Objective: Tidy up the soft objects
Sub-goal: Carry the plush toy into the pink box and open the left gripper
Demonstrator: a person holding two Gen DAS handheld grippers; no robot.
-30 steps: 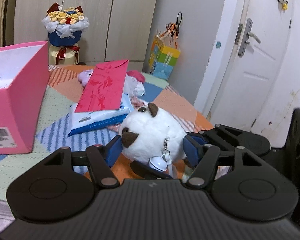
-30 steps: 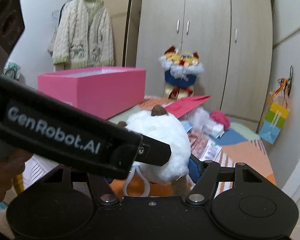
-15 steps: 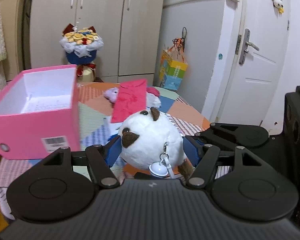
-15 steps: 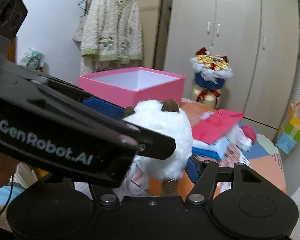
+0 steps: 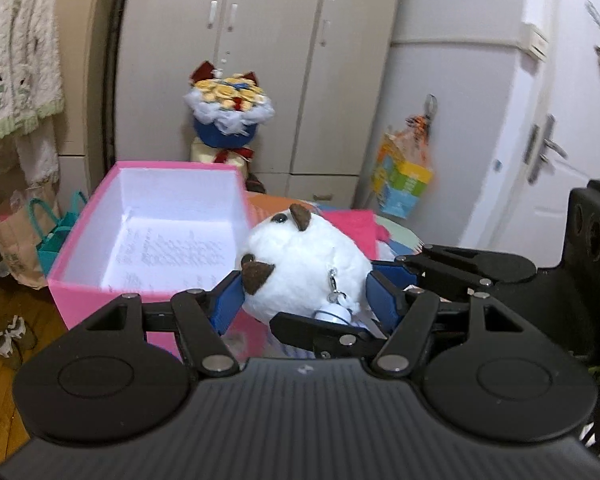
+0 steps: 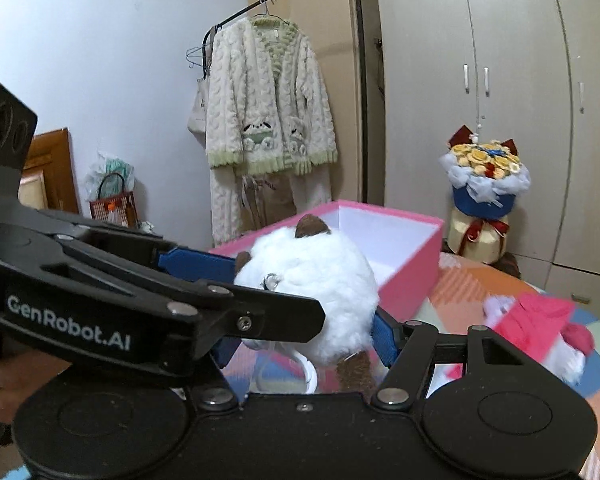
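Observation:
A white round plush toy [image 5: 304, 264] with brown ears and a small bell is squeezed between both grippers. My left gripper [image 5: 306, 302] is shut on its sides; my right gripper [image 6: 306, 344] is shut on it too, crossing the left one. The plush [image 6: 320, 280] hangs above the table next to the open pink box [image 5: 100, 224], close to its near right corner. The box [image 6: 412, 260] has a white inside with a paper sheet on its floor. A pink-and-white soft toy [image 6: 556, 340] lies on the patchwork tablecloth at the right.
A red envelope [image 5: 352, 224] lies on the table behind the plush. A bouquet in a blue wrap [image 5: 230, 120] stands behind the box before the wardrobe. A fleece robe [image 6: 268, 120] hangs on a rack at the left. Bags sit on the floor left of the table.
Both grippers have carried the plush up and left, from over the table's middle to beside the pink box. The box's inside now shows in both views.

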